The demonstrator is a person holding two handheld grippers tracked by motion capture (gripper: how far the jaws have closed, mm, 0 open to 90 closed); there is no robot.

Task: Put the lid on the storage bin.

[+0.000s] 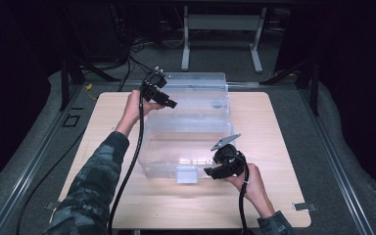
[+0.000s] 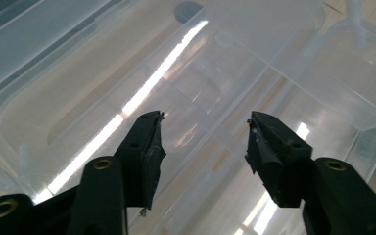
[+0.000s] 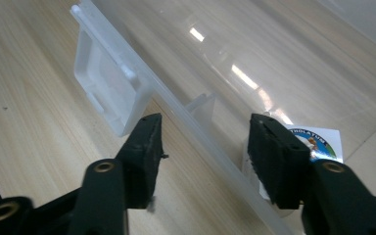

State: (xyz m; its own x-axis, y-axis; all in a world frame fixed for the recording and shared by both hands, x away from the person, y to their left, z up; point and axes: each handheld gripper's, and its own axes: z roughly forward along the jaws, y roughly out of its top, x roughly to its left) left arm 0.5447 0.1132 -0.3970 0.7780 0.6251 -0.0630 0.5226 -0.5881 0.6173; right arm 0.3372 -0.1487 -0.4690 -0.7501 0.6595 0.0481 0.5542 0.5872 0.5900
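Observation:
A clear plastic storage box (image 1: 176,147) stands on the wooden table, its hinged lid (image 1: 200,88) laid open behind it. My left gripper (image 1: 172,104) hovers over the lid's left end; in the left gripper view its jaws (image 2: 205,117) stand apart over clear plastic with nothing between the pads. My right gripper (image 1: 211,172) is at the box's front rim, just right of the white latch (image 1: 186,174). In the right gripper view the jaws (image 3: 203,120) straddle the rim (image 3: 191,129) without pressing on it. The latch (image 3: 105,93) lies to their left and a small sticker (image 3: 313,139) sits behind the right jaw.
The light wooden table (image 1: 274,196) has bare surface to the right of the box and along the front. Small metal clips (image 1: 303,206) sit at its front corners. Cables (image 1: 127,63) and a white metal stand (image 1: 220,22) lie on the dark floor behind.

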